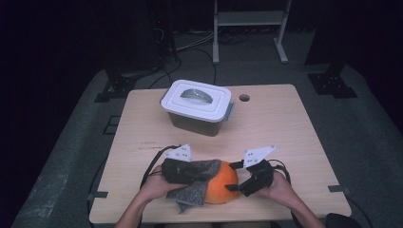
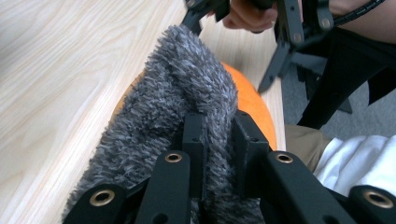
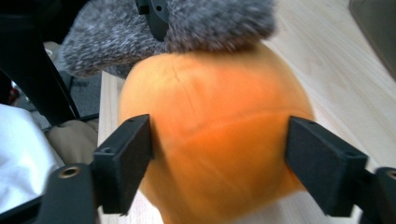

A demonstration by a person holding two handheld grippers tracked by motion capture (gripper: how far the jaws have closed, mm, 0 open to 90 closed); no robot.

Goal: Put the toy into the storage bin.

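Looking down from the high view: orange ball (image 1: 223,183) at the table's (image 1: 285,133) near edge, grey fuzzy cloth (image 1: 197,183) draped over it. Left gripper view: left gripper (image 2: 218,133) clenched on the cloth. Right gripper view: right gripper (image 3: 219,144) released, jaws wide, straddling the ball.
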